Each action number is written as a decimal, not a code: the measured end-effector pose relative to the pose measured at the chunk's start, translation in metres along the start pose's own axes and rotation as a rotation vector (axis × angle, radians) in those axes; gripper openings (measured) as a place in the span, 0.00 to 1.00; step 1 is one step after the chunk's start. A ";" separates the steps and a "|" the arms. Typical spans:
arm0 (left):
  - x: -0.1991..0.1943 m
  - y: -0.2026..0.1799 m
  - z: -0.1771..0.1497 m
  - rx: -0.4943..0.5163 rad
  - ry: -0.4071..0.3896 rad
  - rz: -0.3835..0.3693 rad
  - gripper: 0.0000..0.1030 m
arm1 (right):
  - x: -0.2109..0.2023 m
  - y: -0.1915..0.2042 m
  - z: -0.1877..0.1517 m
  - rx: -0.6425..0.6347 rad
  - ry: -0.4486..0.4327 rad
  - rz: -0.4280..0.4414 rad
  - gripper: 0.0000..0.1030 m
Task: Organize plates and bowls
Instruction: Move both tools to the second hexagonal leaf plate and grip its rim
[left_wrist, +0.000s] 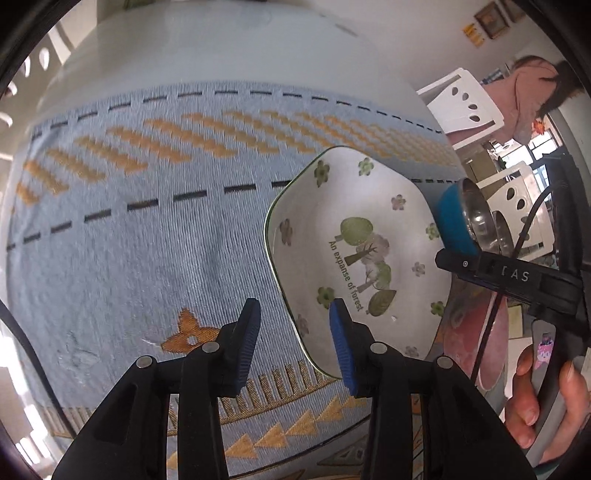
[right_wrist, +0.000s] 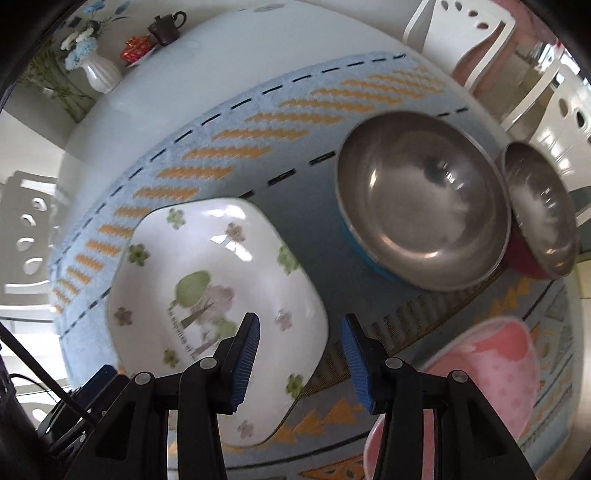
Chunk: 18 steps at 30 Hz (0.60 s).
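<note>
The white plate (right_wrist: 218, 295) with little trees and flowers painted on it lies flat on the blue and orange cloth (left_wrist: 147, 229) that covers the tabletop (right_wrist: 221, 44). It has rounded corners and a thin green rim. Near it on the cloth sits a shiny metal bowl (right_wrist: 421, 206) with a blue outside, and touching or just beside that one is a second shiny bowl (right_wrist: 539, 210) with a red outside. A pink bowl (right_wrist: 491, 373) sits at the near edge of the cloth, close to the right claw (right_wrist: 299, 358). The right claw points down over the plate's near edge. Its blue pads (right_wrist: 245, 362) stand a little way apart, one pad over the plate and the other over the cloth beside it, and nothing is pinched between them. The left claw (left_wrist: 295, 343) hangs over the other side of the same plate. Its pads are also a little way apart, with the plate's rim showing between them, but they do not squeeze it. In the left view a hand (left_wrist: 546, 402) holds the other tool at the right edge. Far back on the tabletop stand a white vase of flowers (right_wrist: 98, 70), a dark teapot (right_wrist: 166, 26) and something red (right_wrist: 135, 50). White chairs (right_wrist: 458, 33) stand around the tabletop.
</note>
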<state>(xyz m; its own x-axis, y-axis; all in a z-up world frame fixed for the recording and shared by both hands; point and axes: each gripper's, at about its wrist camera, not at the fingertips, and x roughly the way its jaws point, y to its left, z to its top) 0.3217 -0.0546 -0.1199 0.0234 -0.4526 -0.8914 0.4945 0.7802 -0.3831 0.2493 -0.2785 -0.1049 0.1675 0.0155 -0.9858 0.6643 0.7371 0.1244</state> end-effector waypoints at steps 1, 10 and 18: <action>0.002 0.000 0.000 -0.004 0.005 -0.004 0.35 | 0.002 0.001 0.001 0.000 0.006 -0.015 0.43; 0.019 -0.005 0.001 0.004 0.056 0.000 0.35 | 0.017 0.007 0.020 -0.014 0.045 -0.058 0.43; 0.025 -0.002 0.007 0.001 0.076 -0.011 0.35 | 0.022 0.006 0.028 -0.038 0.099 0.000 0.46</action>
<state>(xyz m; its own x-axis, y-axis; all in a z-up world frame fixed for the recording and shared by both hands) 0.3271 -0.0705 -0.1397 -0.0480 -0.4272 -0.9029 0.4951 0.7749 -0.3930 0.2775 -0.2931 -0.1224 0.0932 0.0808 -0.9924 0.6359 0.7621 0.1218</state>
